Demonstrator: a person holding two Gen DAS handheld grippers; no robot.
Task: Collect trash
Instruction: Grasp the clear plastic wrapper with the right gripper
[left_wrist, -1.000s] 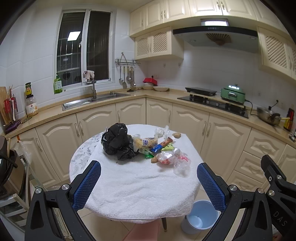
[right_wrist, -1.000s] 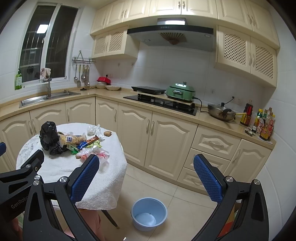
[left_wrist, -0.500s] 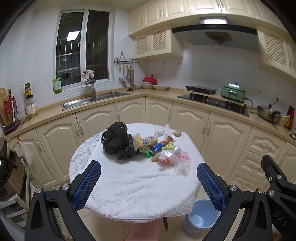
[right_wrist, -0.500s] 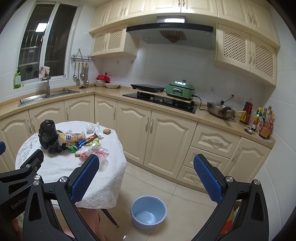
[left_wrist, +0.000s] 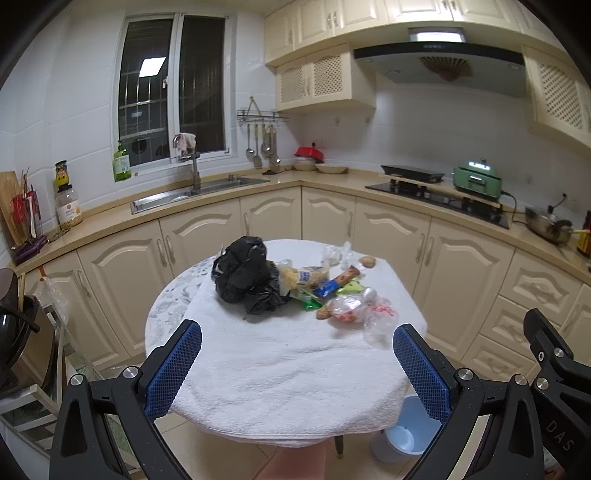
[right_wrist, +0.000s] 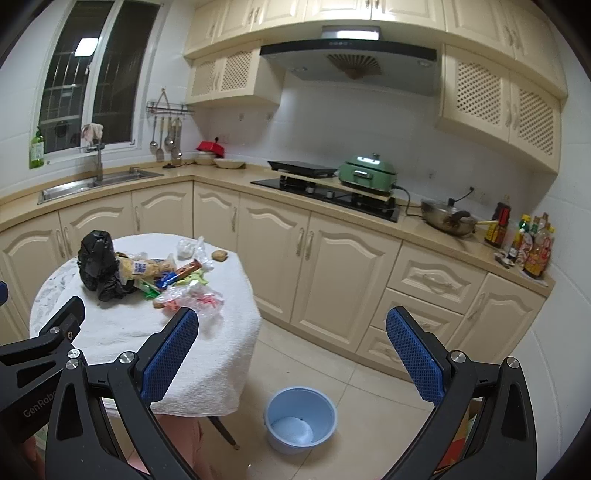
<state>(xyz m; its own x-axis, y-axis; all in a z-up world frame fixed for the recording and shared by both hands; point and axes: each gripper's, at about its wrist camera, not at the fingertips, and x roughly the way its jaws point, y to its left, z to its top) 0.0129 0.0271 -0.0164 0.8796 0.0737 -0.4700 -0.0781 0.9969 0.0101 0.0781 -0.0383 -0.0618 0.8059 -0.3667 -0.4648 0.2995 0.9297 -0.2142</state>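
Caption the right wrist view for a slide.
Open right gripper above a round blue plastic bin on the floor, beside the white-clothed round table of wrappers and a crumpled black plastic bag.

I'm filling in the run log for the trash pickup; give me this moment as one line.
stage: approach | left gripper: open, empty | right gripper: open, empty | trash pile: on towel-covered table, untouched | blue bin: on floor

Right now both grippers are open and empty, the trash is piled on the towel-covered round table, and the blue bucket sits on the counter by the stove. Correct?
One detail is wrong: the blue bucket stands on the floor beside the round table, as the right wrist view shows. Both the left gripper and right gripper are open and empty, with the trash on the table.
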